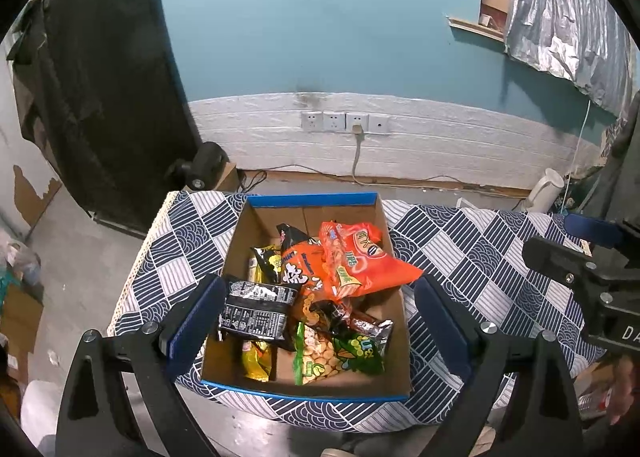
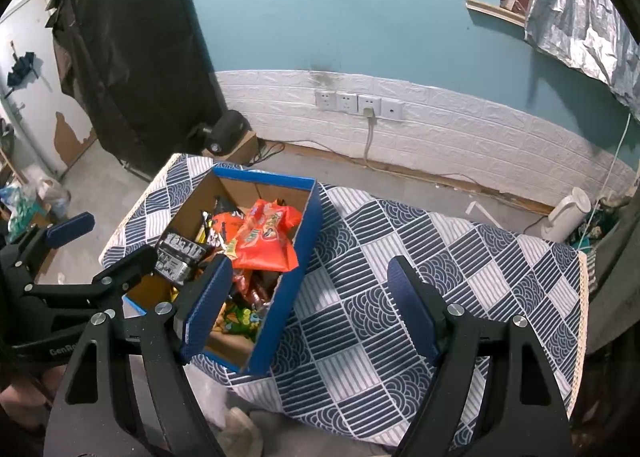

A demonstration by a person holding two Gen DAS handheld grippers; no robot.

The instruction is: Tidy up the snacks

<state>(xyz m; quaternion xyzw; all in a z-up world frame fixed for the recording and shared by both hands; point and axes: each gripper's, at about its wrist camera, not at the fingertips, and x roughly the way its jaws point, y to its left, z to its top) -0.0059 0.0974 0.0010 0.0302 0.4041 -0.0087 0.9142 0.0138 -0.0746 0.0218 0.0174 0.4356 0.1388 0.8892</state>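
Observation:
A cardboard box with a blue rim (image 1: 312, 199) sits on the left part of the table and holds several snack packs. On top lies a big orange bag (image 1: 360, 261). A black packet (image 1: 256, 309), a green bag (image 1: 340, 353) and a yellow packet (image 1: 256, 361) lie nearer me. My left gripper (image 1: 318, 283) hangs open above the box's near half, one finger over each side wall, with nothing gripped. My right gripper (image 2: 310, 263) is open over the bare cloth right of the box (image 2: 288, 285). Its left finger overlaps the box in the picture.
The table wears a blue-and-white patterned cloth (image 2: 400, 257), bare to the right of the box. On the floor behind it stand a white kettle (image 2: 568, 213) and a black device on a carton (image 2: 224, 133). A dark draped frame (image 2: 132, 57) leans at the left.

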